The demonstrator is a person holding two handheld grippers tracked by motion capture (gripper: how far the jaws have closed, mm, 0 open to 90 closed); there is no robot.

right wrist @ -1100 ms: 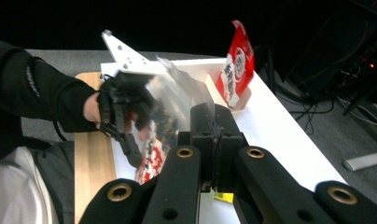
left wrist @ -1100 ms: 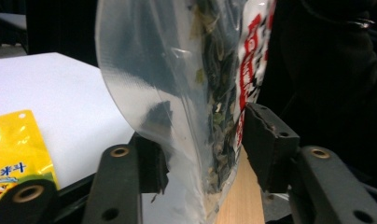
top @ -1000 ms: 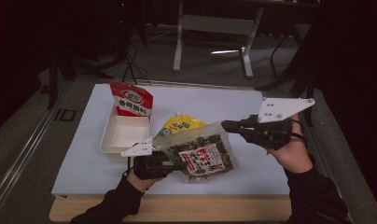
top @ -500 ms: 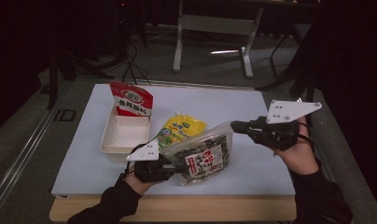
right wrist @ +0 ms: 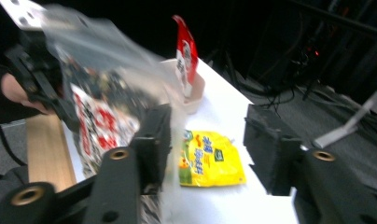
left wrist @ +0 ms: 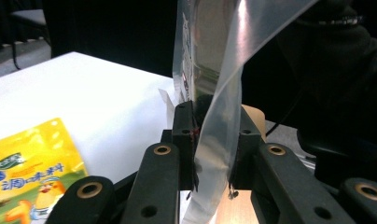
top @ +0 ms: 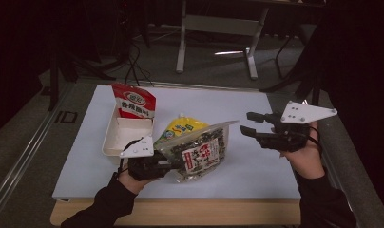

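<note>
Left tool (top: pixel 173 166) pinches the seaweed bag (top: pixel 199 151) by its edge, lifting it off the desk (top: pixel 256 171) near the front edge; right tool (top: pixel 247 122), jaws just opened and empty, has let go.

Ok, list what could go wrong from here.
1. The left gripper alone pinches one edge of the clear snack bag; the slick film could slip out.
2. The right gripper, whose jaws have just been opening, is clear of the bag, so the raised end may sag onto the yellow packet.
</note>
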